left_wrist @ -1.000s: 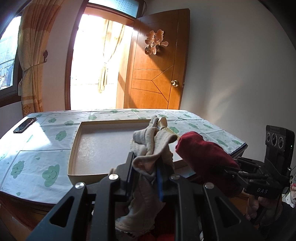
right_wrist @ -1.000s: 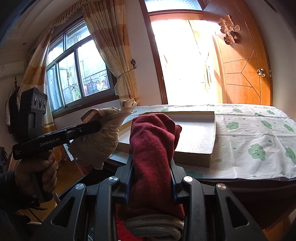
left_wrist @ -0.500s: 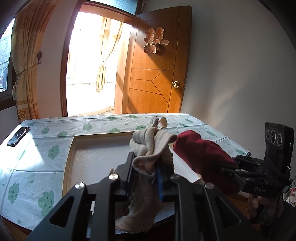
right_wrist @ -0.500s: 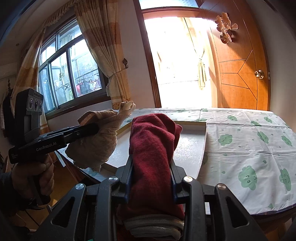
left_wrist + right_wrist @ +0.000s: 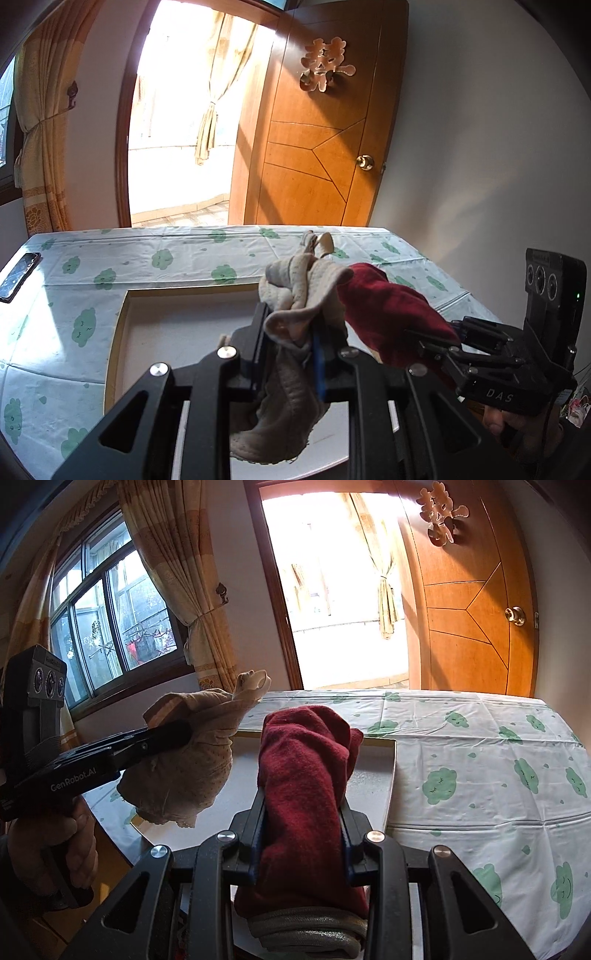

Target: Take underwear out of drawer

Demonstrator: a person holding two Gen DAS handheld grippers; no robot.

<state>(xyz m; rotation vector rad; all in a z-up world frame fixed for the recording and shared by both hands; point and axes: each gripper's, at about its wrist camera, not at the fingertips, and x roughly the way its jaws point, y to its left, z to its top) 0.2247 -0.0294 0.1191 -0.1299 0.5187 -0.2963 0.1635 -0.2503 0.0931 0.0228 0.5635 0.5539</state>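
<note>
**Two garments held above the tray, one in each gripper**

Left wrist view: the left gripper (image 5: 291, 343) is clenched on a beige underwear (image 5: 295, 295), a soft, limp knit with fine dots that bunches into rounded folds above the jaws and hangs in a crumpled flap below them. A blue pad edge shows against the cloth. Just to its right, the right gripper (image 5: 439, 343) pinches a dark red underwear (image 5: 384, 314), a thicker, fleecy cloth rolled into a blunt cylinder; the two garments are touching or very nearly so. Below them lies a shallow rectangular tray (image 5: 122, 314) with a pale wooden rim and a matte white floor, resting on a table covered by a glossy plastic tablecloth (image 5: 166, 254) printed with green cloud faces. A flat black phone (image 5: 18, 275) lies at the cloth's left edge. Behind stands a varnished wooden door (image 5: 317, 147) with grooved panels and a round brass knob.

Right wrist view: the right gripper (image 5: 303, 830) grasps the red garment (image 5: 306, 775) at its middle; the nap is fuzzy, and a grey ribbed waistband curls below the jaws. To the left, the left gripper (image 5: 184, 734), gripped by a hand (image 5: 55, 849), holds the beige bundle (image 5: 184, 768), with its ragged lower edge hanging over the tray's near corner. Pleated yellowish curtains (image 5: 177, 572) frame a window.
</note>
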